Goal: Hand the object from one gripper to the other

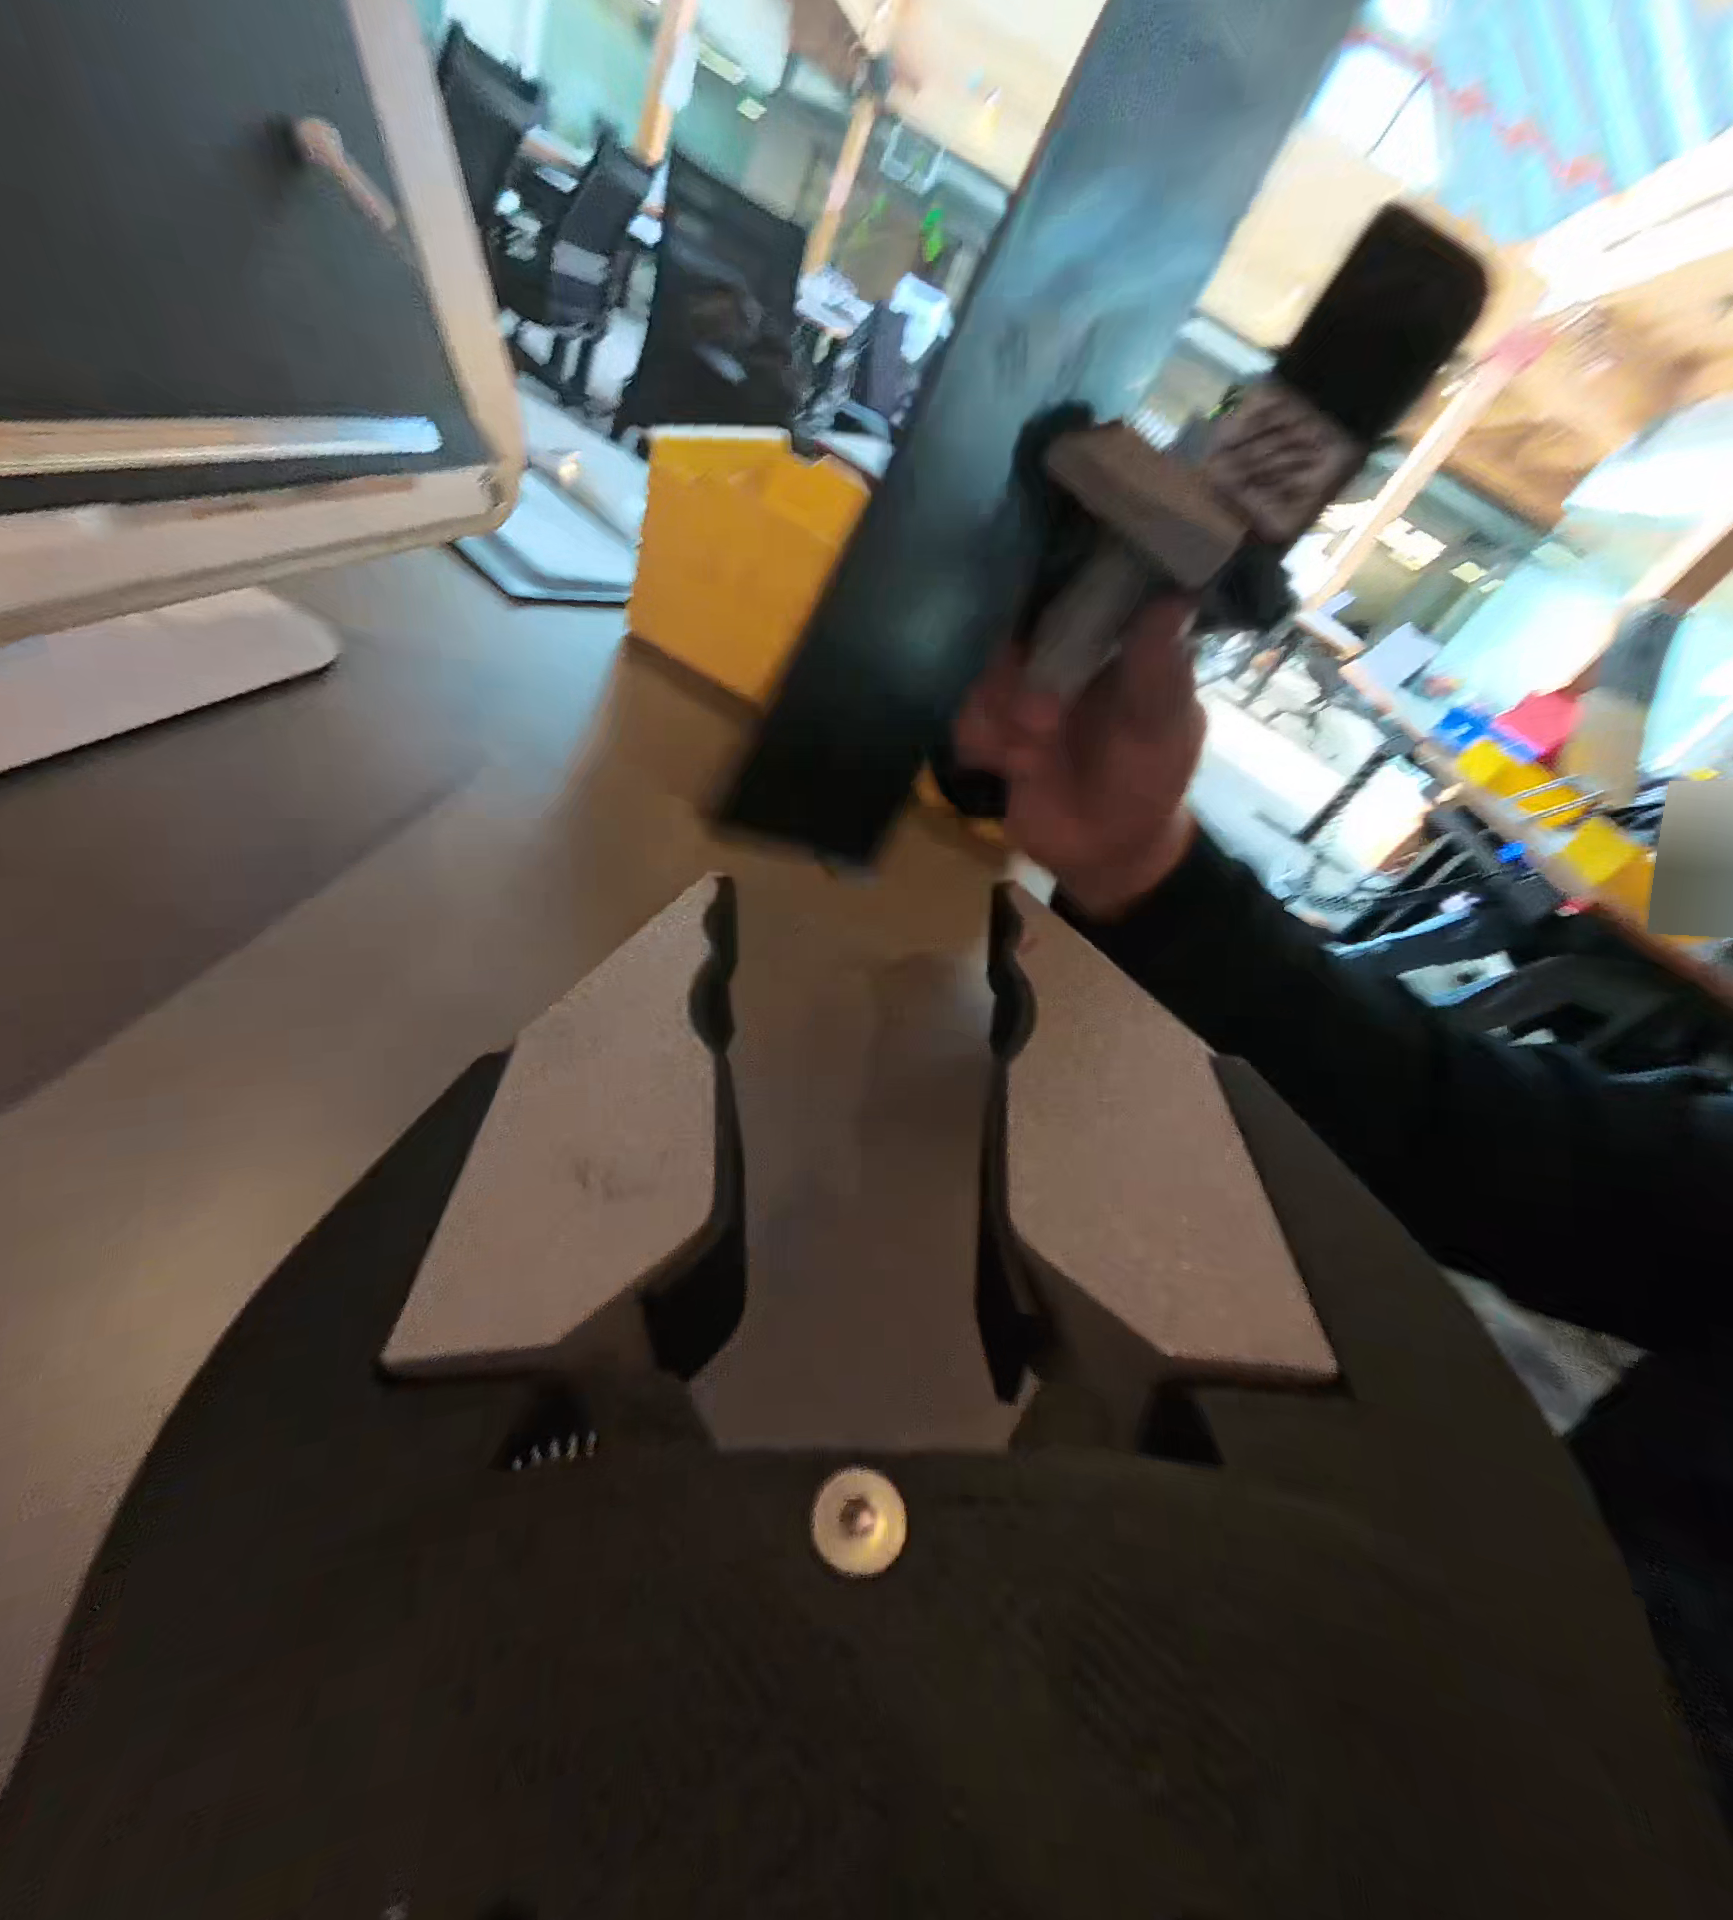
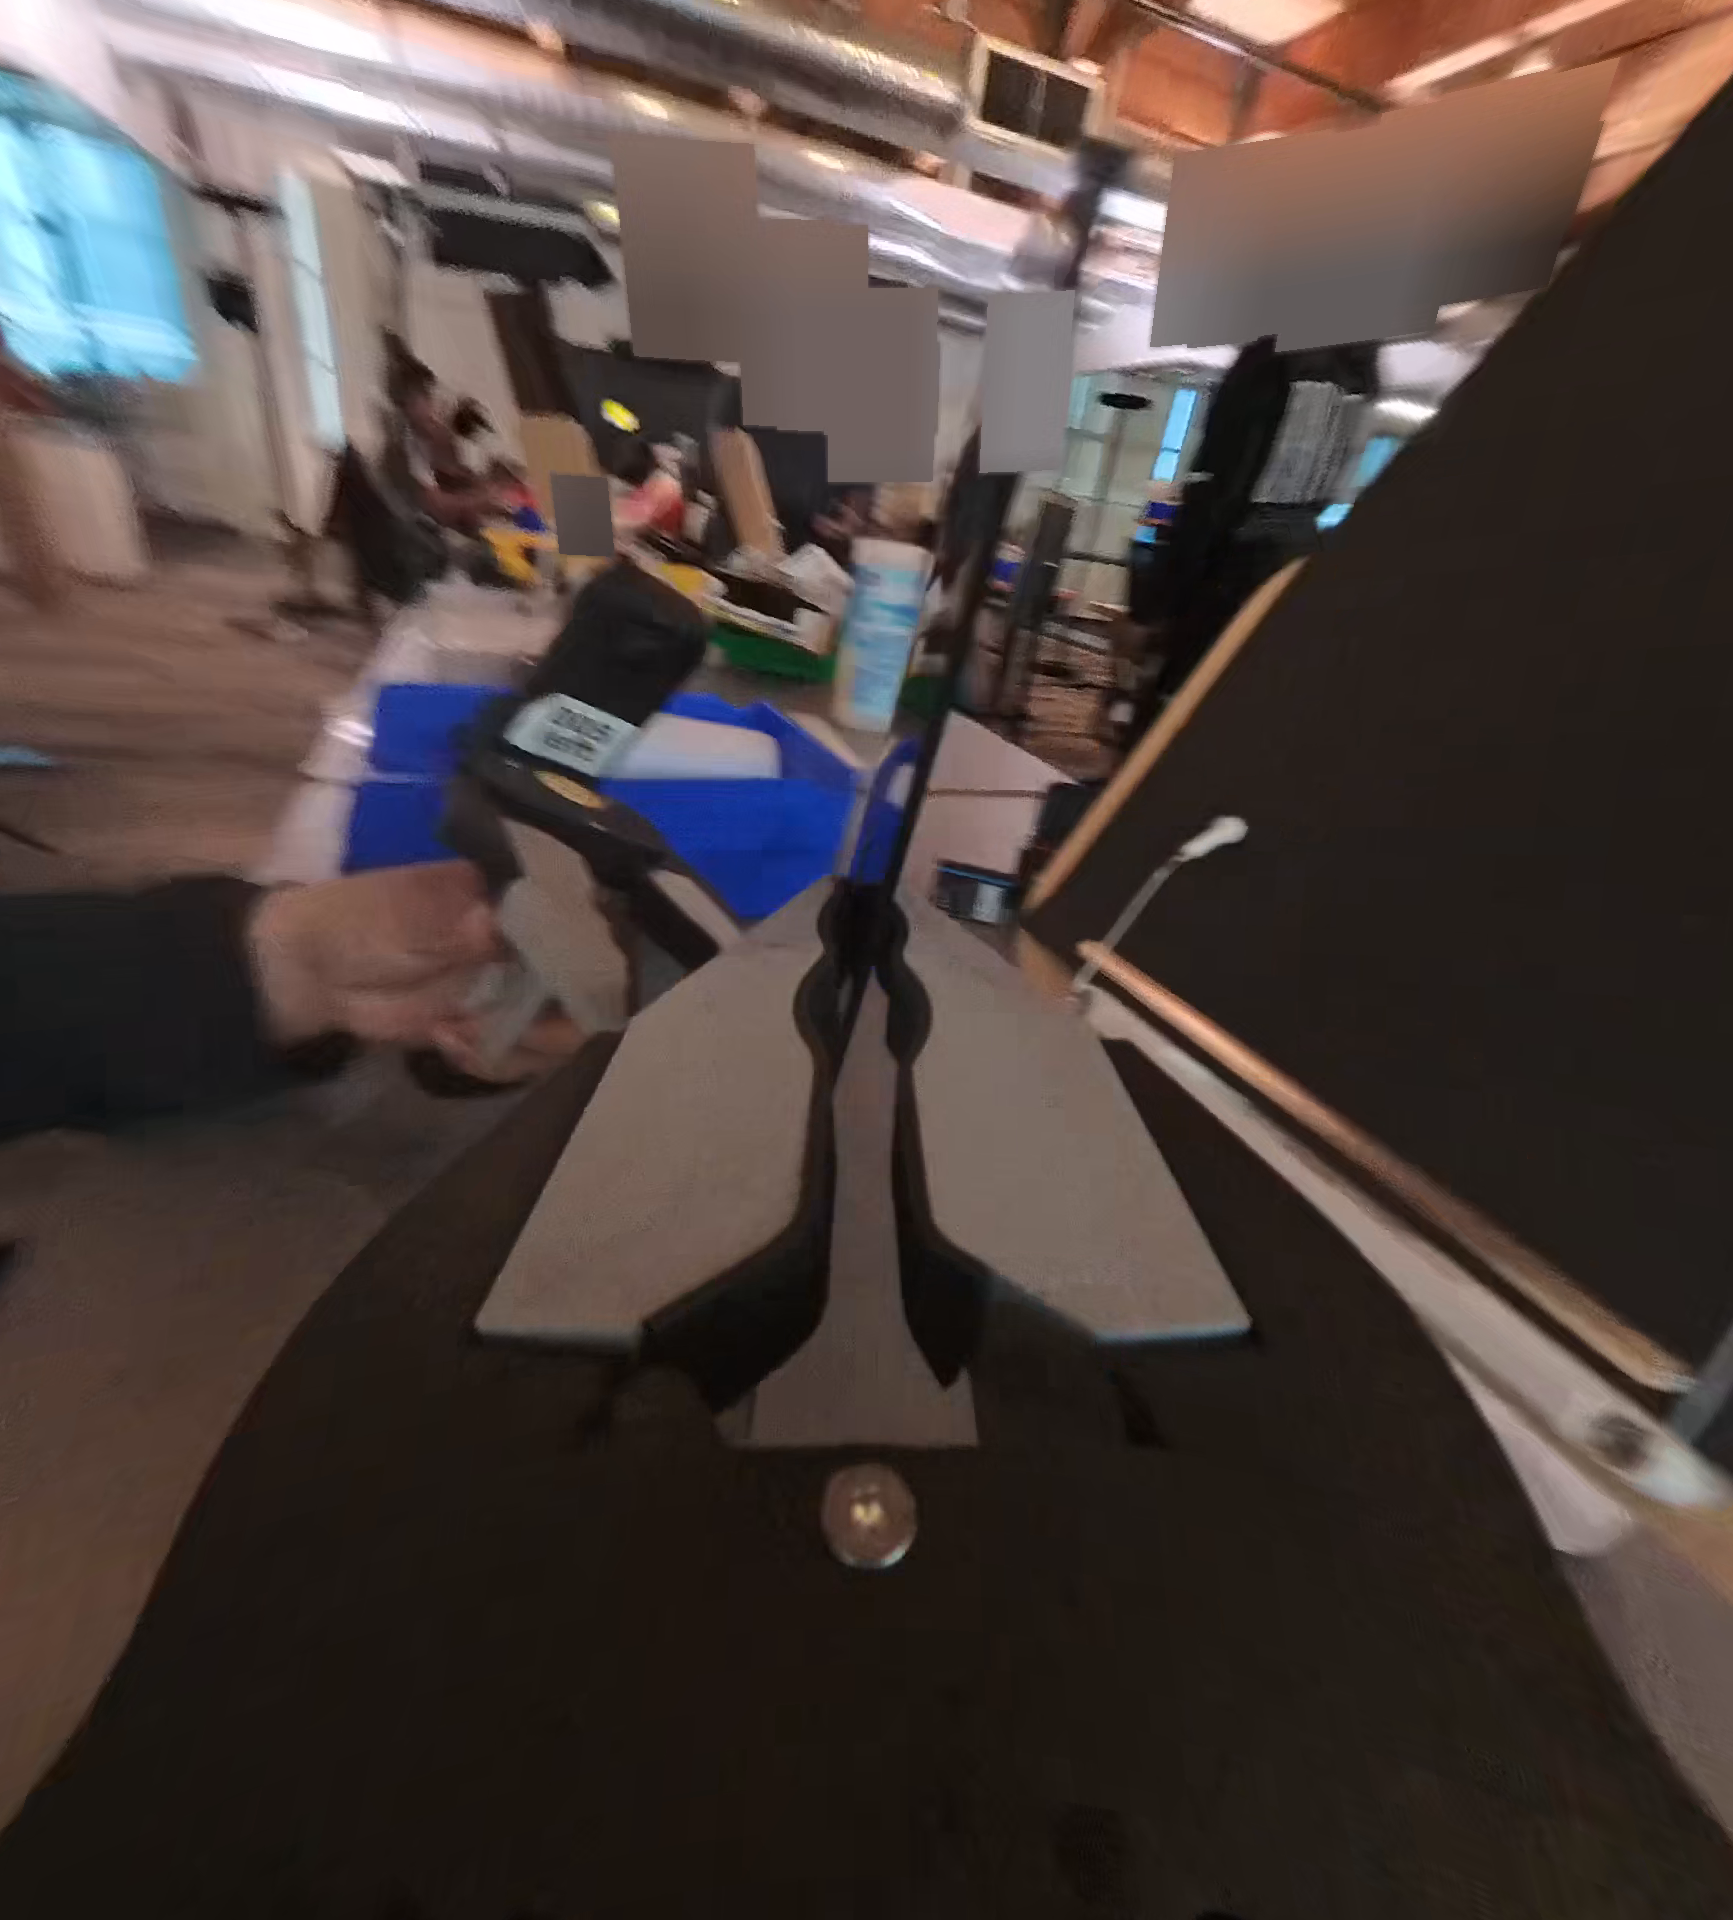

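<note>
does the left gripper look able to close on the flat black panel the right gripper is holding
Probably yes. The left gripper is open, and the flat black panel's lower end hangs just beyond its fingertips with nothing between. The right gripper pinches the panel edge-on, and the hand holding that gripper sits off to the side.

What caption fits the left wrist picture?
Open left hand-held gripper waits just below a dark flat panel held by the right hand-held gripper.
</note>
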`<state>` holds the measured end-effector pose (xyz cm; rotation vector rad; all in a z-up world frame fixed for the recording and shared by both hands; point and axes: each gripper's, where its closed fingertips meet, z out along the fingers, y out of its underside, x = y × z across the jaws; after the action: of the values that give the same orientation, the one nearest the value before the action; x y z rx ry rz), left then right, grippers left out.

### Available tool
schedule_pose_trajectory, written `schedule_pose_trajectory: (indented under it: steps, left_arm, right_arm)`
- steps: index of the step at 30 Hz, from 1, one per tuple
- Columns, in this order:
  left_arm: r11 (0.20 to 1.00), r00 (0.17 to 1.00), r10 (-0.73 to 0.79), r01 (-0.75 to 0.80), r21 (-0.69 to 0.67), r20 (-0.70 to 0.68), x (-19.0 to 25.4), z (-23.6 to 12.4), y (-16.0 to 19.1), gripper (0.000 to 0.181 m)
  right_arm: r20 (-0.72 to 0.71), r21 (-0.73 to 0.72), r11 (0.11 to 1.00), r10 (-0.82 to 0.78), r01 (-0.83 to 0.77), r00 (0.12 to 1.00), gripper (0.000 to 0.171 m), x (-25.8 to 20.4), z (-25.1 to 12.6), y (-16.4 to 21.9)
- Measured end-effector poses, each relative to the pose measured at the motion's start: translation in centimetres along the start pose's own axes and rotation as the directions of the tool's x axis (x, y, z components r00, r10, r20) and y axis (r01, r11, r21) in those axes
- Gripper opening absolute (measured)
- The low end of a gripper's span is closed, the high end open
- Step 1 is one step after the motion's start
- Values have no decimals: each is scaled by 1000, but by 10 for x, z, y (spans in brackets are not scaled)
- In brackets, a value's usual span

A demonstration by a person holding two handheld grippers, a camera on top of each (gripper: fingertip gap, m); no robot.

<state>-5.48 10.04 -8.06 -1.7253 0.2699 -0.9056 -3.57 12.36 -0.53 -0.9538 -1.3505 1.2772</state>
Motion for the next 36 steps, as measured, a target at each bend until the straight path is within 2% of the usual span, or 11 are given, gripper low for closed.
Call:
schedule_pose_trajectory:
  steps: [2, 6, 12, 15, 16, 18, 22, 25, 28, 30, 36]
  left_arm:
    - [1000, 1000, -23, 23, -4, -11, -2, -3, 7, 50]
    - [991, 990, -96, 105, 86, -104, 3, -16, -3, 66]
    - [978, 975, -148, 169, 119, -167, 7, -18, -4, 74]
    - [975, 964, -166, 193, 112, -209, 12, -17, -3, 75]
    - [976, 963, -166, 191, 104, -211, 12, -16, -2, 71]
    - [986, 978, -145, 155, 58, -151, 6, -13, 7, 13]
    - [999, 1000, -16, 17, 41, -8, -9, -16, 11, 0]
    - [986, 998, 61, -65, 152, 34, -9, -27, -10, 0]
    - [952, 984, 165, -176, 249, 64, 1, -39, -27, 0]
    - [933, 977, 186, -210, 291, 106, 0, -44, -34, 0]
    - [847, 987, 162, -141, 512, 4, 13, -75, -61, 0]
  right_arm:
    - [-221, -168, 939, -333, 301, 917, 0, 15, -2, 9]
    - [-276, -553, 512, -857, 657, 436, 0, 26, -7, 31]
    - [-69, -702, 63, -997, 710, 20, 0, 10, -2, 59]
    - [-10, -689, -39, -998, 724, -64, 0, -4, 5, 69]
    - [-4, -689, -44, -998, 724, -64, 0, -5, 8, 71]
    - [4, -682, -31, -999, 731, -38, 0, -7, 13, 78]
    - [-23, -648, 112, -992, 753, 128, 33, -7, 17, 89]
    - [-102, -549, 426, -888, 719, 448, 33, -17, 15, 89]
    - [-157, -393, 779, -580, 488, 799, 8, -24, 13, 80]
    - [-165, -273, 908, -369, 317, 915, 14, -27, 10, 67]
    - [100, -173, 954, 265, -246, 959, 20, -55, 19, 70]
